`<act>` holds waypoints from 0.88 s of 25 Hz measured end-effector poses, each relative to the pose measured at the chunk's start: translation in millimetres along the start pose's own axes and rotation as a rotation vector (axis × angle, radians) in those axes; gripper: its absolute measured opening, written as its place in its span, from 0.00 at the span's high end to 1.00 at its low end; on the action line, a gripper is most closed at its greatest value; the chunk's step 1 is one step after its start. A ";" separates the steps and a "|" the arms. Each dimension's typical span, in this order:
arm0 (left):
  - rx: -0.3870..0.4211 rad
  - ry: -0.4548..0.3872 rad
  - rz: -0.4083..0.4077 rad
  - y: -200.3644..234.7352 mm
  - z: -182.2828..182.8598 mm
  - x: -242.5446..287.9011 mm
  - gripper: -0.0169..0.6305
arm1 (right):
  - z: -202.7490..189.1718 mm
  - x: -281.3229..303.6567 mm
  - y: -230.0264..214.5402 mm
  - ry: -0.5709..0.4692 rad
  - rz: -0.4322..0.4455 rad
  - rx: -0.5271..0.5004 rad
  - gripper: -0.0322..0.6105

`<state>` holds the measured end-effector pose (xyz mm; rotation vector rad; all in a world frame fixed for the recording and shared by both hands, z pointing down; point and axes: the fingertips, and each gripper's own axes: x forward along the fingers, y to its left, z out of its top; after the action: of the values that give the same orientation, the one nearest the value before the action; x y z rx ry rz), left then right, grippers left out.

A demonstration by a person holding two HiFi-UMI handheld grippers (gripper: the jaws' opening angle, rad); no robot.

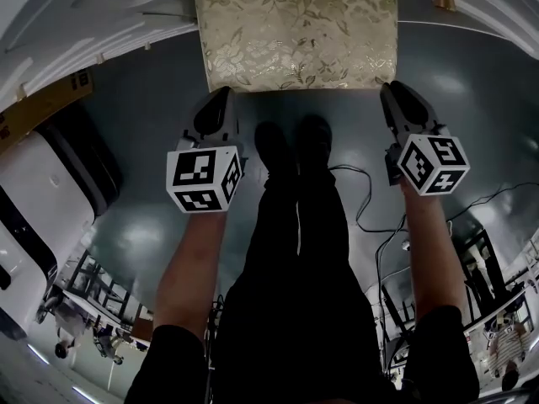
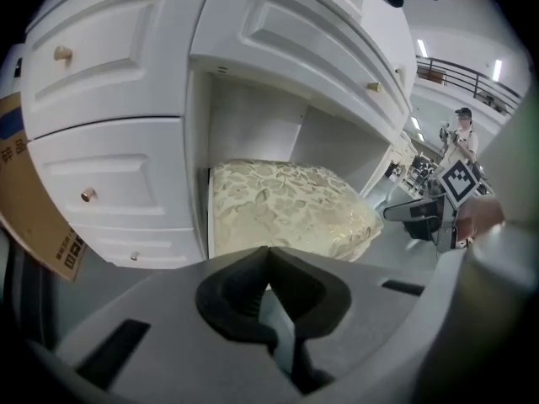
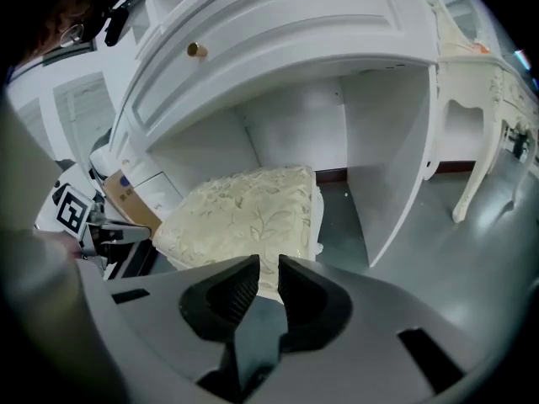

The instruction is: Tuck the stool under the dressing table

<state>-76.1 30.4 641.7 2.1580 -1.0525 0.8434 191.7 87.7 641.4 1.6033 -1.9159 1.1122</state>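
1. While both claws hang at its near edge, the stool (image 1: 295,36) lies dead ahead of me at 12 o'clock in the head view. Its far part is under the dressing table (image 1: 472,2) and its near part is out on the floor (image 1: 472,133).
2. As far as the seat shows, it runs long from 9 to 3 o'clock, so its near long edge faces me square.
3. My left claw (image 1: 221,95) is clenched on nothing. Its tip is just beside the near left corner, and the seat lies at 1 o'clock from it.
4. My right claw (image 1: 394,91) is all but clenched, with a thin slit showing and nothing in it. Its tip is just beside the near right corner, with the seat at 11 o'clock.
5. Neither hand looks nearer to me, and I cannot tell whether either tip touches the fabric.
6. I reckon the push must go straight toward 12 o'clock with both claws even, or the stool may skew against the kneehole wall (image 3: 387,158).
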 end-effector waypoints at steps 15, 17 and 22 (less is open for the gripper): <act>-0.038 0.030 0.080 21.1 31.1 49.5 0.96 | 36.9 60.1 -13.4 0.091 0.004 -0.041 0.83; -0.038 0.025 0.083 30.5 44.1 55.4 0.96 | 50.8 69.3 -11.7 0.089 0.011 -0.046 0.83; -0.041 -0.001 0.088 39.9 64.0 60.3 0.96 | 67.4 74.5 -9.2 0.074 0.027 -0.035 0.83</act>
<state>-61.8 -64.1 655.7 2.0920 -1.1623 0.8529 193.2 -11.7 658.5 1.5006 -1.9045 1.1263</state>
